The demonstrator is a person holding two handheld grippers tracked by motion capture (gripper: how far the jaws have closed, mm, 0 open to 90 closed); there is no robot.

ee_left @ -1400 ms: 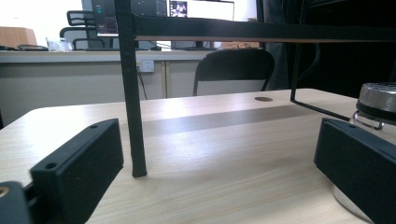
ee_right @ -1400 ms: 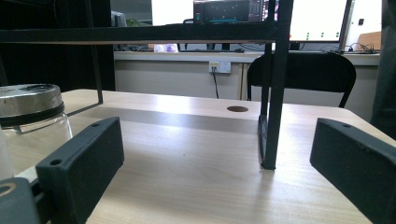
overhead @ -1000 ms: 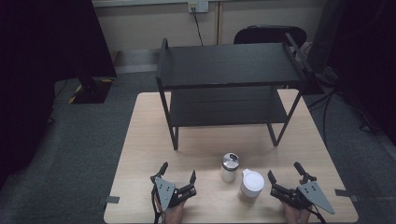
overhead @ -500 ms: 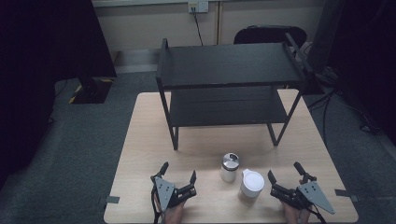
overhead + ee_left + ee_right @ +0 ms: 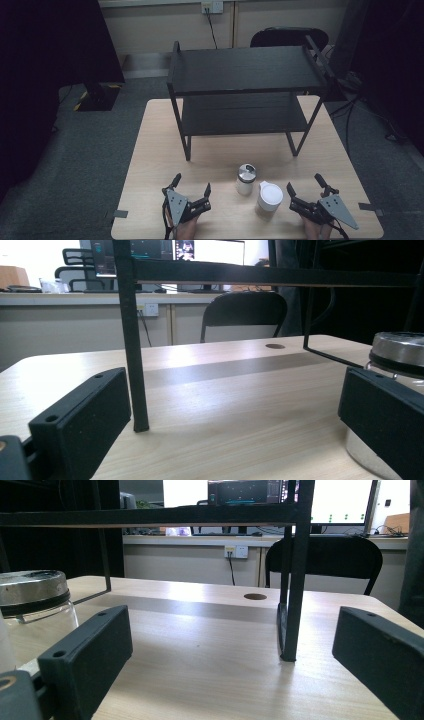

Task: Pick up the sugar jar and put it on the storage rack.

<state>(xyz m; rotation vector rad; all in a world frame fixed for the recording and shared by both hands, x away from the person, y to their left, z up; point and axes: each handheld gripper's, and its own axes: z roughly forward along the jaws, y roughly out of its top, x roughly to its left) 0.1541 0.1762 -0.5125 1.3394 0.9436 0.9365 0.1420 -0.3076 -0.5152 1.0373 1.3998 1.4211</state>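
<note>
No lettering, label, brand or number is legible anywhere, not even on the distant monitors [image 5: 345, 497].

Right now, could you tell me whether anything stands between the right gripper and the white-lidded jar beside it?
Nothing visible does. The right gripper rests open on the table, just right of the white-lidded jar, with bare tabletop between them. The metal-lidded jar stands on the jar's far left side, out of the way.

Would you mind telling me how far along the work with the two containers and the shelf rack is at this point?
Nothing looks done: the steel-lidded jar and the white-lidded container stand on the table in front of the black rack, whose two shelves are bare. Nothing is in hand: the left gripper and right gripper sit open near the front edge. Any grasping and moving is probably left.
</note>
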